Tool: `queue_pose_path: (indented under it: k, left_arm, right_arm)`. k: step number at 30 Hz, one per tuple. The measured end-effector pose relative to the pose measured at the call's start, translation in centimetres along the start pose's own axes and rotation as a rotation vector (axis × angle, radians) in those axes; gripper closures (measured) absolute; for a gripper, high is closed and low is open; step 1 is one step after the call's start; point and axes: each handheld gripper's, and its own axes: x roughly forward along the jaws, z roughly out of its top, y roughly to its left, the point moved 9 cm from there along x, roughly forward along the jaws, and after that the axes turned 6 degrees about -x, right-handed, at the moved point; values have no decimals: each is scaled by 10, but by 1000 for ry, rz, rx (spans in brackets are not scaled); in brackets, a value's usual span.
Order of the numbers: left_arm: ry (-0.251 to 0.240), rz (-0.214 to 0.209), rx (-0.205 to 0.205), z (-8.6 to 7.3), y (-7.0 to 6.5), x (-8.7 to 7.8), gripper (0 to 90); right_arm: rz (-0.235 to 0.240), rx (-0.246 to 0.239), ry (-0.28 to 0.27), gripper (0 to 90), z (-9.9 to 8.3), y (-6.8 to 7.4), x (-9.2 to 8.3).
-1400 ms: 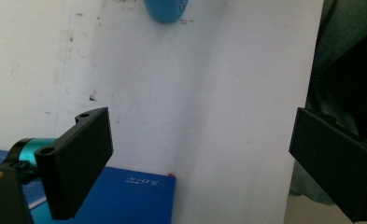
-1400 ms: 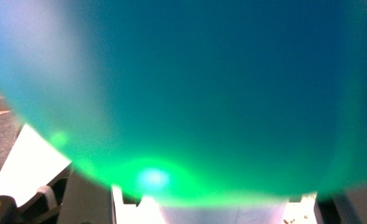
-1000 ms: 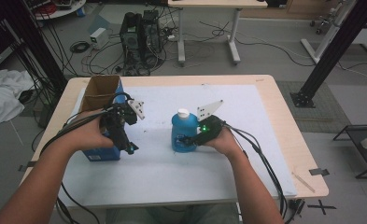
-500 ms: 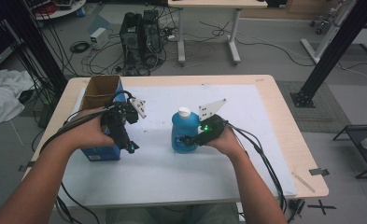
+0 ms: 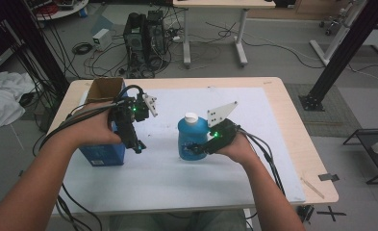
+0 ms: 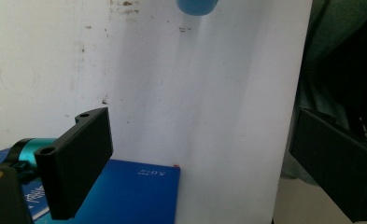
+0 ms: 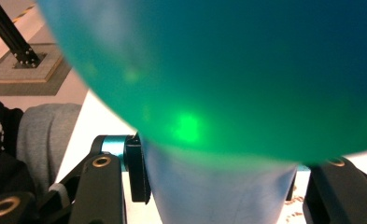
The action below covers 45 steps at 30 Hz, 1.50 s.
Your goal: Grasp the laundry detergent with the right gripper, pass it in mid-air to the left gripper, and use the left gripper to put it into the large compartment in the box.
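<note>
the right gripper (image 5: 195, 147) is clamped low on the blue bottle (image 5: 192, 136) mid-table, so it could tip or slip if tilted, while the left gripper (image 5: 137, 145) gapes empty beside the blue box (image 5: 102, 153).

Bottle (image 5: 192, 137) right of box (image 5: 102, 144) (both on table (image 5: 273, 101))
</note>
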Motion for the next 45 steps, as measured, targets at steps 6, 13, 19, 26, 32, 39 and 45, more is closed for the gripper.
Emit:
queue_pose_path:
  k: [6,13,19,26,32,39,45]
  left_arm:
    - [25,-3,17,11,-6,-6,61]
    - [53,-7,34,23,-12,-10,61]
    - [72,-9,53,33,-17,-11,61]
    - [86,-22,67,44,-22,-9,61]
    - [85,-22,88,52,-26,-11,61]
    - [105,-36,84,56,-30,-8,61]
    - [115,-41,85,61,-32,-4,61]
  right_arm:
    - [16,-37,8,448,9,10,4]
    - [39,-27,33,448,11,18,10]
    - [61,-37,43,447,12,22,18]
    - [73,-70,17,448,22,25,27]
    - [89,-62,22,448,25,28,32]
    - [104,-64,15,448,29,30,39]
    - [96,-73,6,448,33,30,43]
